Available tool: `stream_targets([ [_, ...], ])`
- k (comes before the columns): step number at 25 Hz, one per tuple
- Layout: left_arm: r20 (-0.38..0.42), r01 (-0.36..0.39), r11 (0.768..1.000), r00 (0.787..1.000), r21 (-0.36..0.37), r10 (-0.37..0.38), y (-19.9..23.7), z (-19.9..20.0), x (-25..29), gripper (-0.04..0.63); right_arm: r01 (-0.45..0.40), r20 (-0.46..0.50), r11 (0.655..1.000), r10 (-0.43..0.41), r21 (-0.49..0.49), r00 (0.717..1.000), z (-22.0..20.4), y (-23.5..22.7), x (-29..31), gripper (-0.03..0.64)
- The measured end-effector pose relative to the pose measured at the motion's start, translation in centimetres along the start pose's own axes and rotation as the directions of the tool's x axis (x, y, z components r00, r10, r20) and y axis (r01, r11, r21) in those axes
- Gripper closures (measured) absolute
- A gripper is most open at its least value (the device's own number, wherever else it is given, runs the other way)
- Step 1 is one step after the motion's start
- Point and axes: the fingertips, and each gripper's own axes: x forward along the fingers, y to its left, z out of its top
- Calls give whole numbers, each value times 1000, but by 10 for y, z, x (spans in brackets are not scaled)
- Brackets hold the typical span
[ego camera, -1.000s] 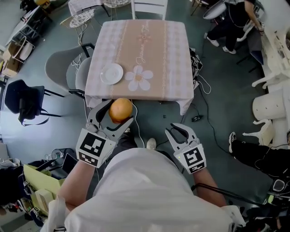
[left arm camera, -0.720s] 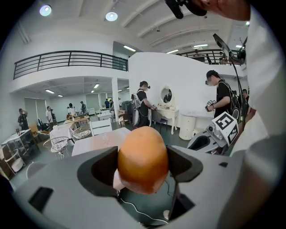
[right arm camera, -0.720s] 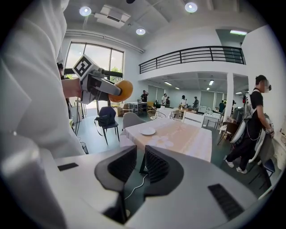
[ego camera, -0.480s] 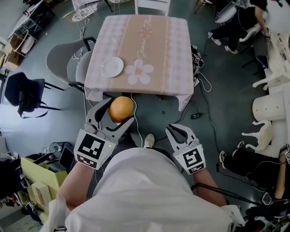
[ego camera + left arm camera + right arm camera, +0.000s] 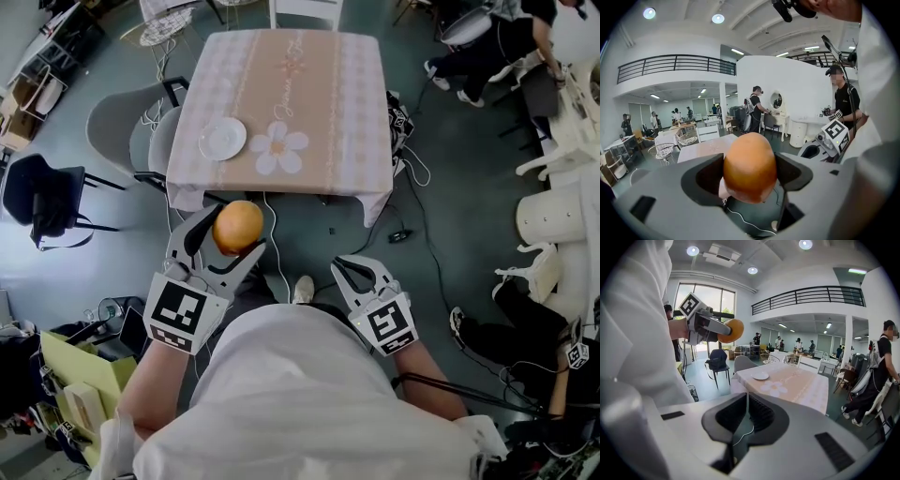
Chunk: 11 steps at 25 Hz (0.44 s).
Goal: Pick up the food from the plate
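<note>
Two claws show in the head view. The left claw (image 5: 223, 242) is clamped on the orange (image 5: 237, 226), held over the floor just near of the desk (image 5: 309, 94). The white plate (image 5: 222, 139) at the desk's near left lies bare, and the right claw (image 5: 361, 272) carries nothing.

Left gripper view: both pads press the orange's (image 5: 750, 166) sides, and it sits deep between them.

Right gripper view: the jaws are closing, almost together, with nothing between them.

The pick-up looks done. The next move likely needs only a steady hold while the fruit is carried off.

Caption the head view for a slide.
Left gripper holds an orange off the table; white plate empty; right gripper closing on nothing.
</note>
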Motion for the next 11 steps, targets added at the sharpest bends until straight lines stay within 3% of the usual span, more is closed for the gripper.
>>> stream_targets([
  [11, -8, 16, 1000, 1000, -1, -16, 13, -2, 18, 242, 9, -21, 1000, -9, 12, 1000, 0, -12, 9, 595],
])
